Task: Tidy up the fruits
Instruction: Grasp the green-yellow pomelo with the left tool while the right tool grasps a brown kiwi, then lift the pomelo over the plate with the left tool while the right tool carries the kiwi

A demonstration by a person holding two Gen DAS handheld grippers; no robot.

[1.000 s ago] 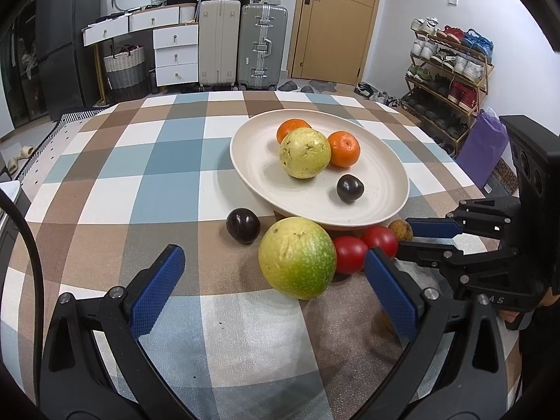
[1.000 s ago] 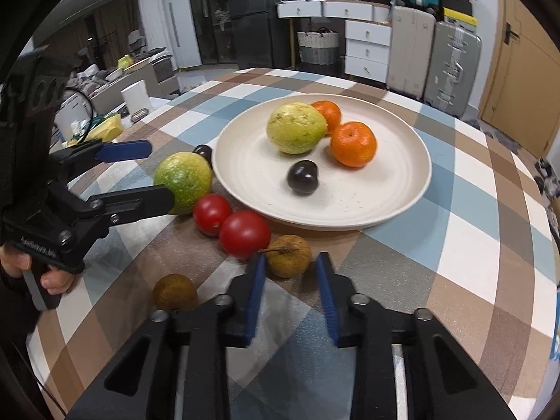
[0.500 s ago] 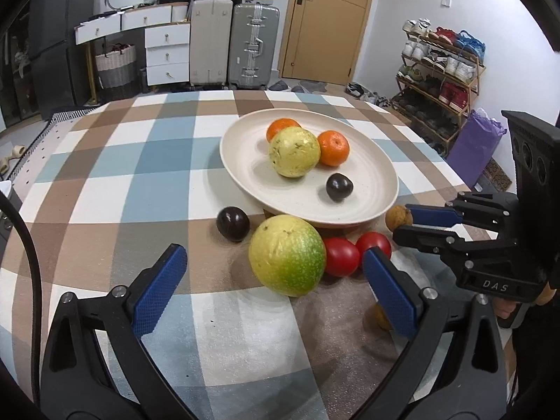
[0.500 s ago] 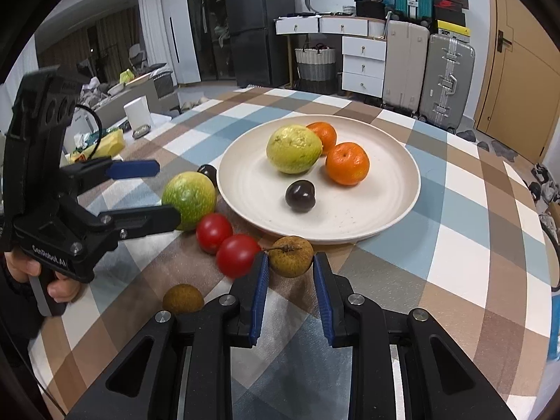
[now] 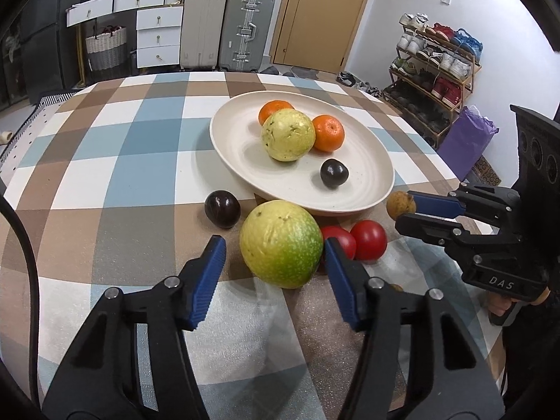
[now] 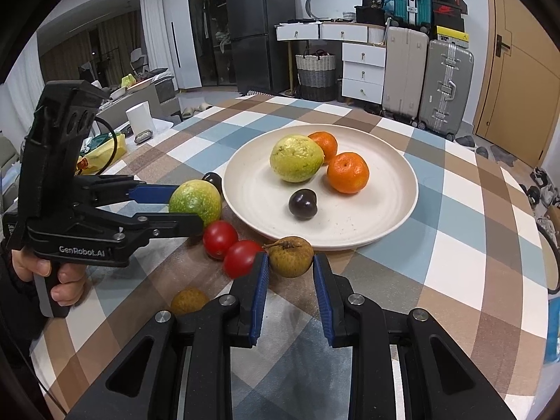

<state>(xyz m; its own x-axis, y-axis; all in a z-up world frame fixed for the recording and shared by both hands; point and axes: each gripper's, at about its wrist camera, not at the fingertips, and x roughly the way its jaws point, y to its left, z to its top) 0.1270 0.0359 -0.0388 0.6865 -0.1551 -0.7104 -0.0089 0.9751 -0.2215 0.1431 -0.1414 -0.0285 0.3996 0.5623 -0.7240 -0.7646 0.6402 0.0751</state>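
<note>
A cream plate (image 5: pixel 245 161) (image 6: pixel 385 217) holds a yellow-green guava (image 5: pixel 287 135), two oranges (image 5: pixel 328 133) and a dark plum (image 5: pixel 334 173). On the cloth in front of it lie a large green guava (image 5: pixel 281 243) (image 6: pixel 195 202), a dark plum (image 5: pixel 222 208), two red tomatoes (image 5: pixel 368 239) (image 6: pixel 242 258) and a small brown fruit (image 6: pixel 290 256) (image 5: pixel 400 204). My left gripper (image 5: pixel 274 259) is open, its fingers on either side of the green guava. My right gripper (image 6: pixel 290 269) is open around the brown fruit, pads close to its sides.
Another small brown fruit (image 6: pixel 189 301) lies on the cloth near the right gripper's left finger. The checked tablecloth (image 5: pixel 115 161) covers the table. Suitcases (image 5: pixel 250 29), drawers and a shoe rack (image 5: pixel 437 70) stand beyond the table's far edge.
Both grippers have moved forward. The left gripper's fingers have narrowed around the green guava. The right gripper's fingers now flank the brown fruit.
</note>
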